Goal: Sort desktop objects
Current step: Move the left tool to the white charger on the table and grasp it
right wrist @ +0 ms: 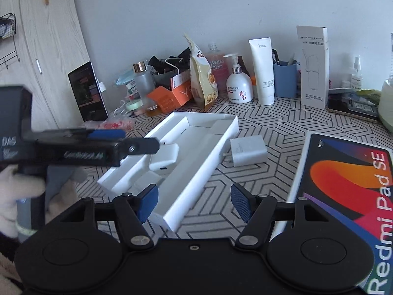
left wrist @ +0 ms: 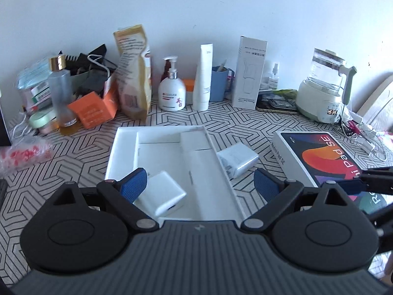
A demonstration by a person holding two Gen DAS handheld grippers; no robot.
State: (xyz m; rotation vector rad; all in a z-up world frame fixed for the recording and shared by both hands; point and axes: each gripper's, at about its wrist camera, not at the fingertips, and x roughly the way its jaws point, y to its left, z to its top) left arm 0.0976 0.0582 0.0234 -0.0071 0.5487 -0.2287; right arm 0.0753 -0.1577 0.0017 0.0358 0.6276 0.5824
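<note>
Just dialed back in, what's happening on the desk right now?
A person is sorting charger parts. The left gripper is open over the white box tray, where a small white adapter lies tilted beside its left finger. The right gripper is open and holds nothing. A grey charger lies on the desk between the tray and the Redmi Pad box.

Redmi Pad SE box (right wrist: 343,196) cut by frame edge, kettle (right wrist: 386,103) too.

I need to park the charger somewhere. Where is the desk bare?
Bare tabletop runs between the white tray and the back row of bottles, from the soap bottle to the kettle. A smaller patch lies between the charger and the Redmi box. The back-left corner is crowded.
</note>
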